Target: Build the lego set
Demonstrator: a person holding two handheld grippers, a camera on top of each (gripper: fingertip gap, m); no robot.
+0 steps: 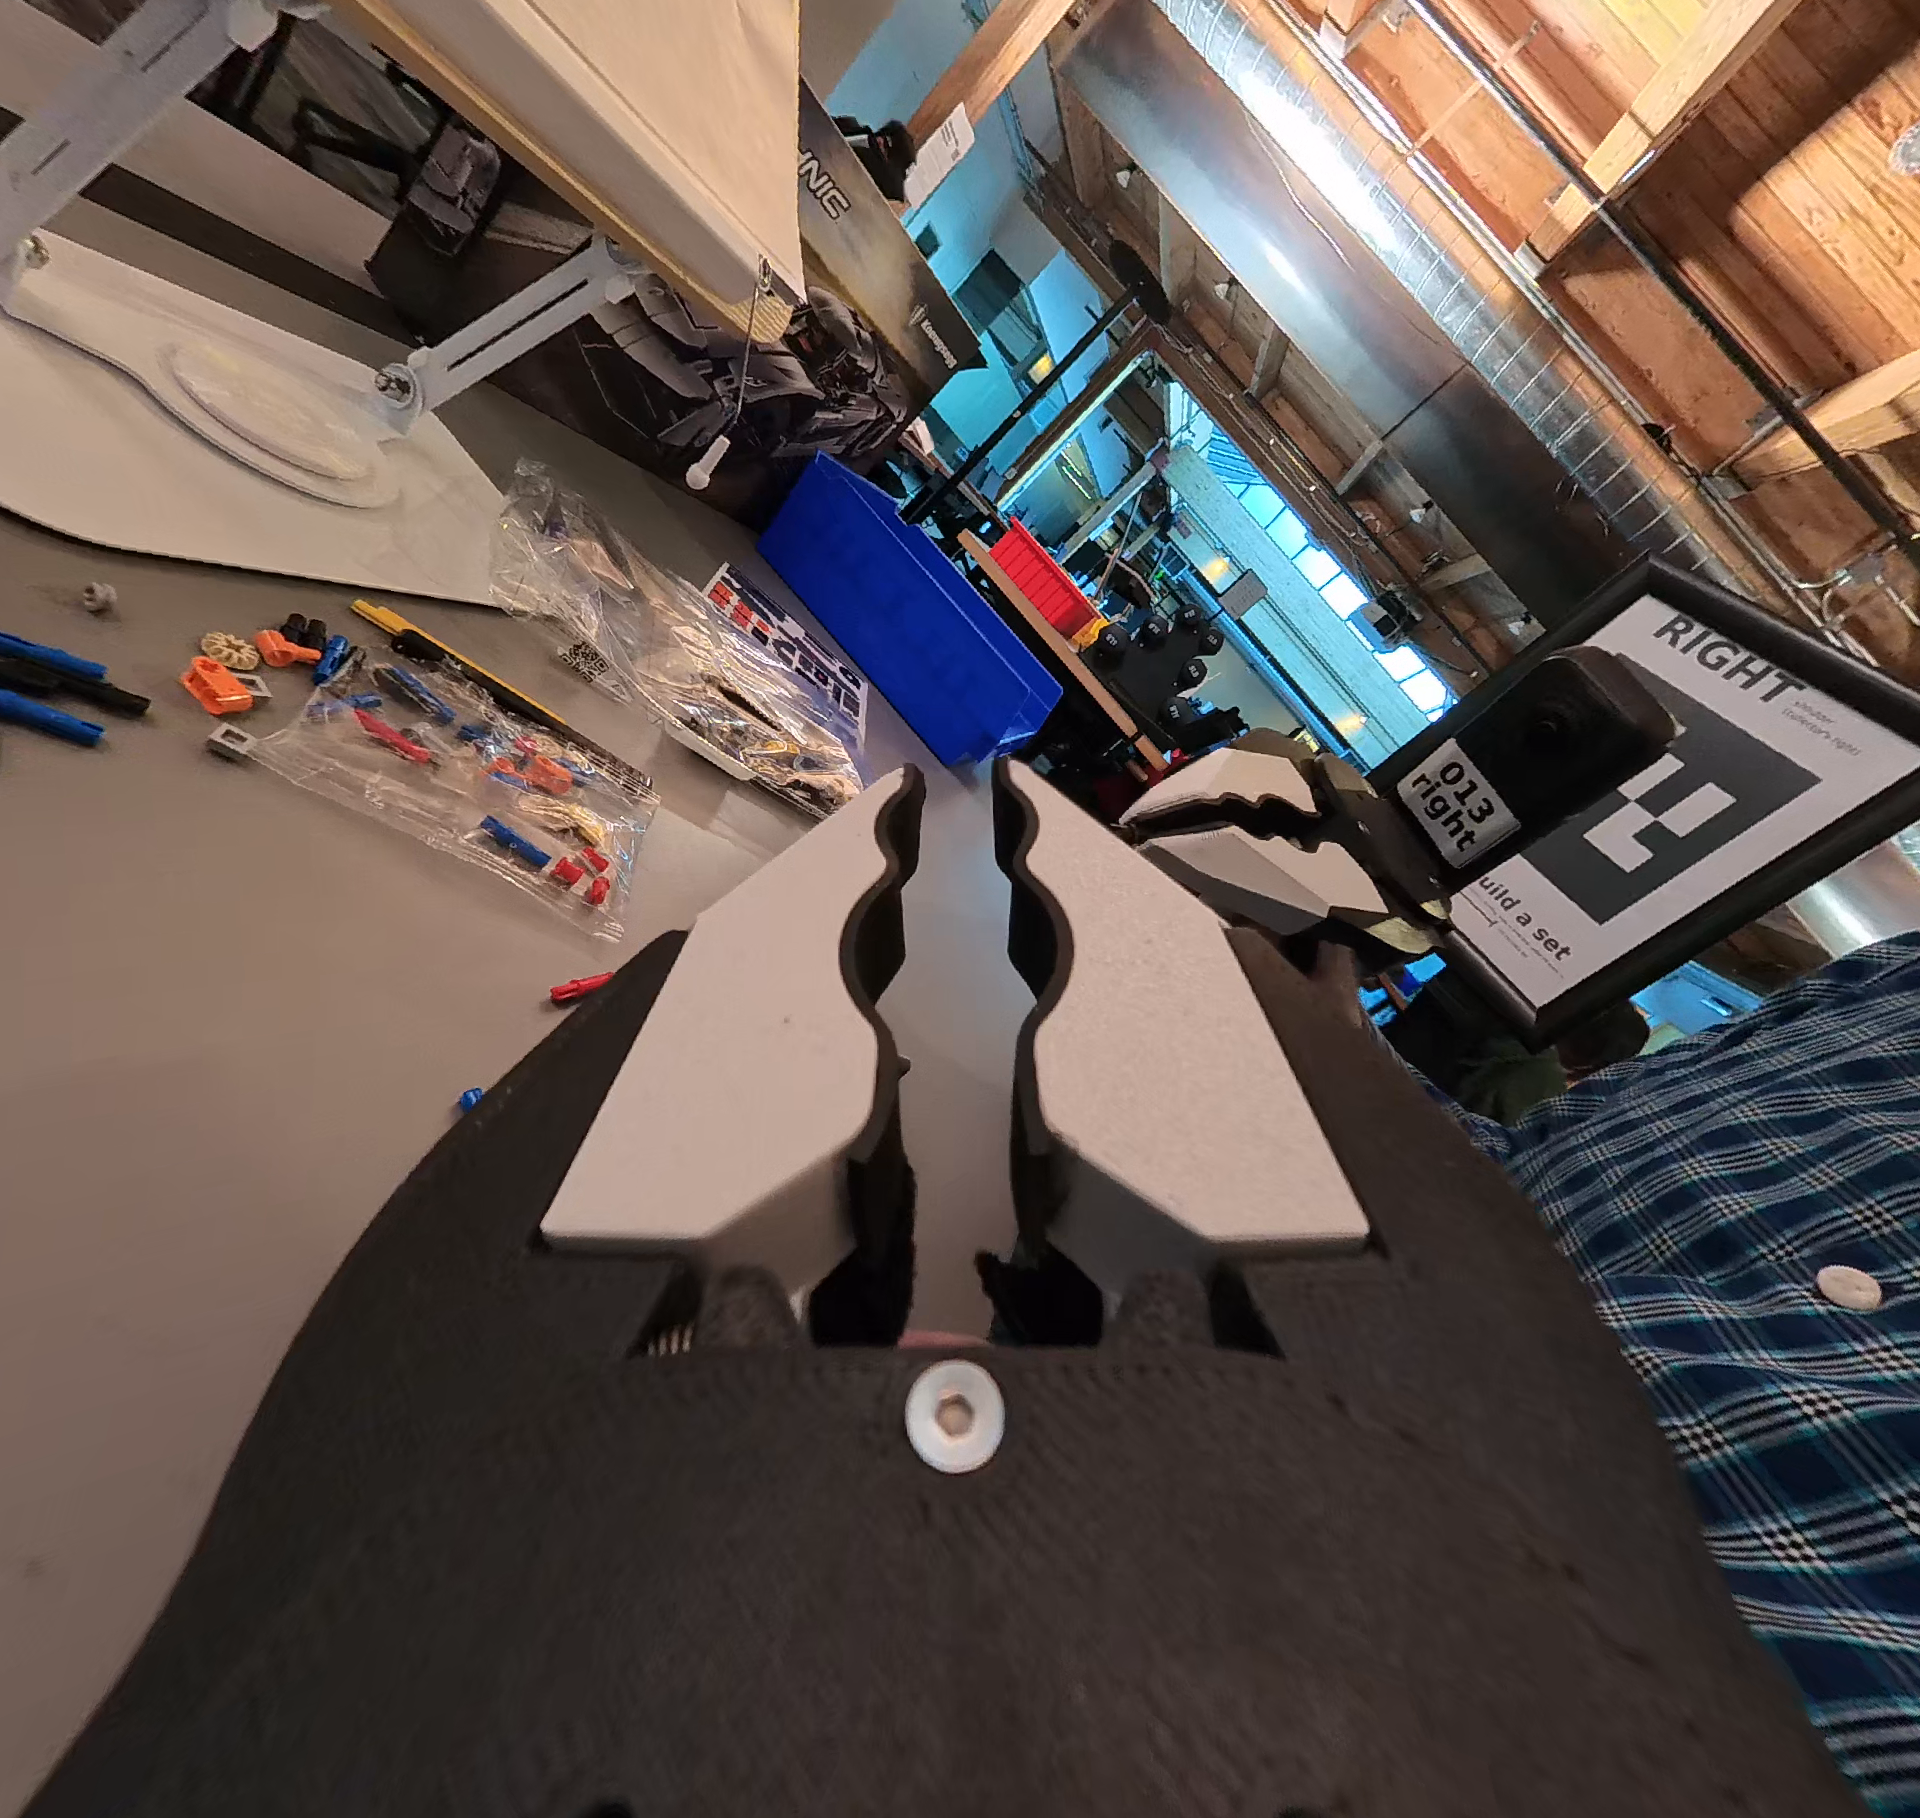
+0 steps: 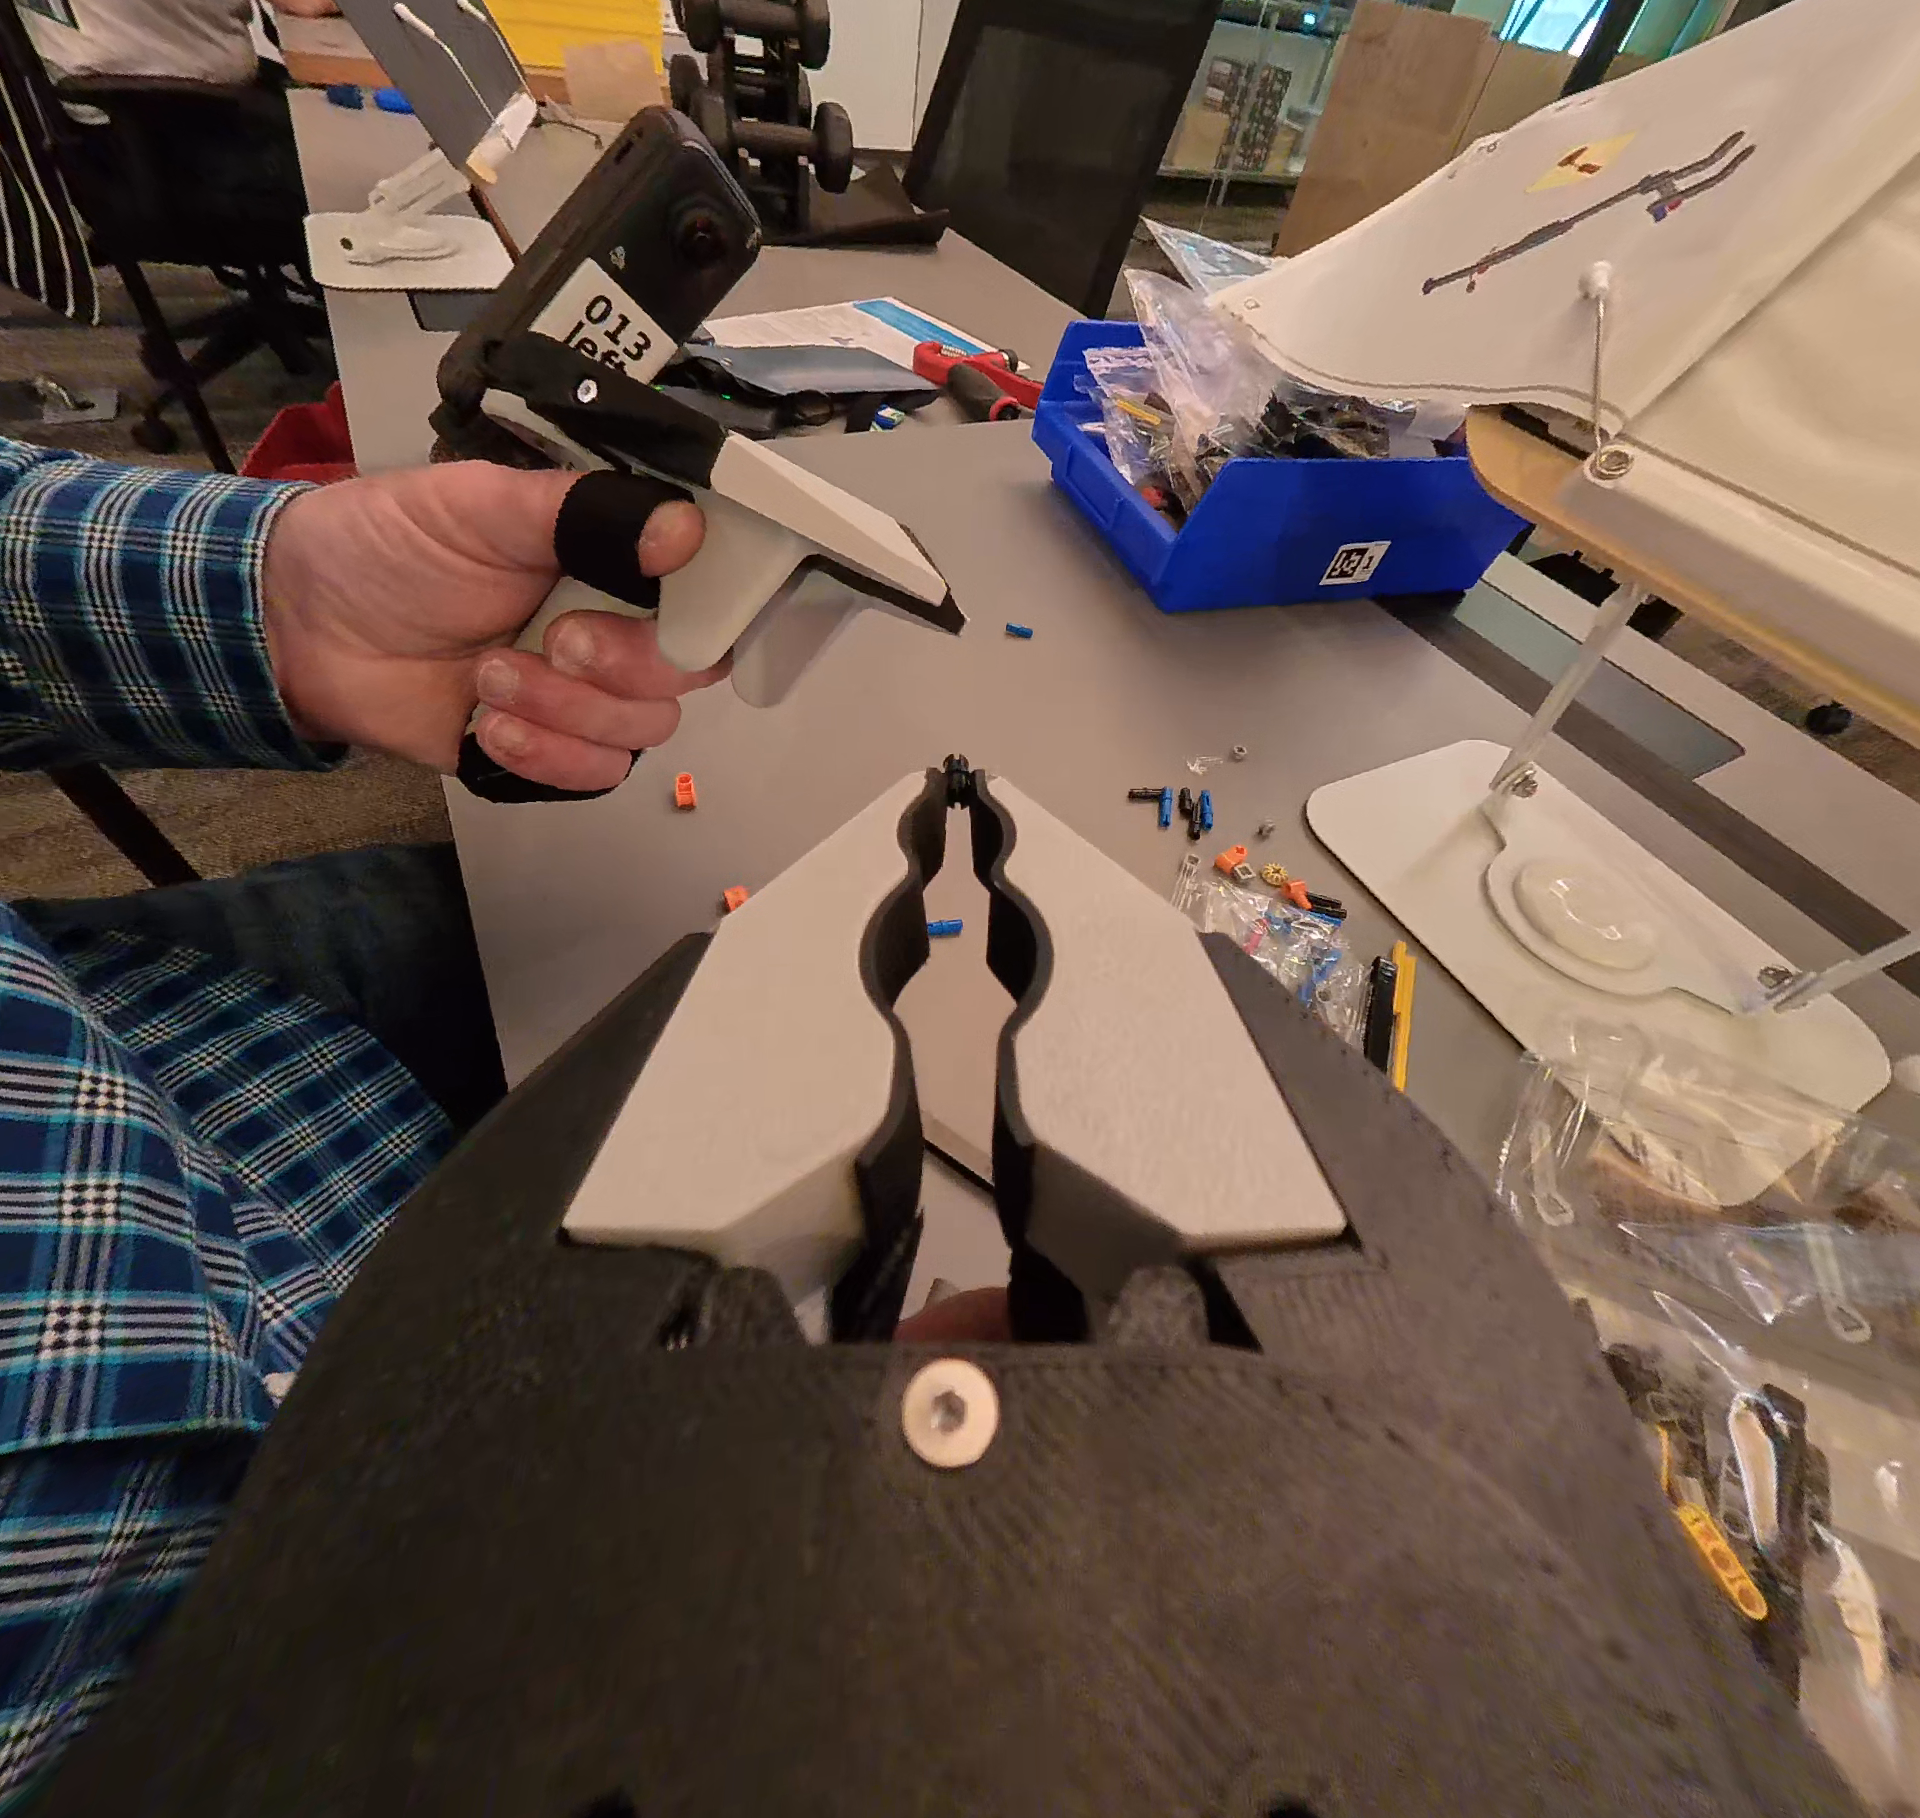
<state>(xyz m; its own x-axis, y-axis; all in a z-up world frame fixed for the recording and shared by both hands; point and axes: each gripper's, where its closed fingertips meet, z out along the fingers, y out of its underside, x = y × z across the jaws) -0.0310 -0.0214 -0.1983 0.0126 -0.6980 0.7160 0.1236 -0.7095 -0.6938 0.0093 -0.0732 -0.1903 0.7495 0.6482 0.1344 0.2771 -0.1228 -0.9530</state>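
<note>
- The grey table (image 2: 1091,646) carried the scattered lego parts; the instruction booklet (image 2: 1683,241) sat propped on a white stand (image 2: 1558,895) at its right side.
- A blue bin (image 2: 1278,532) full of bagged pieces stood beyond the work area, well apart from both tools.
- The left gripper (image 1: 958,792) was raised and tilted, its fingers slightly parted with only air between the tips, gripping nothing.
- The right gripper (image 2: 956,781) was nearly closed, pinching a small black pin (image 2: 955,769) at its very tips, above the table.
- Only the right wrist view showed that pin, the hand (image 2: 436,615) around the left tool, and a blue pin (image 2: 943,929) lying below the jaws.
- Only the left wrist view showed the clear bag of parts (image 1: 468,781) and a loose red pin (image 1: 578,986) near it.
</note>
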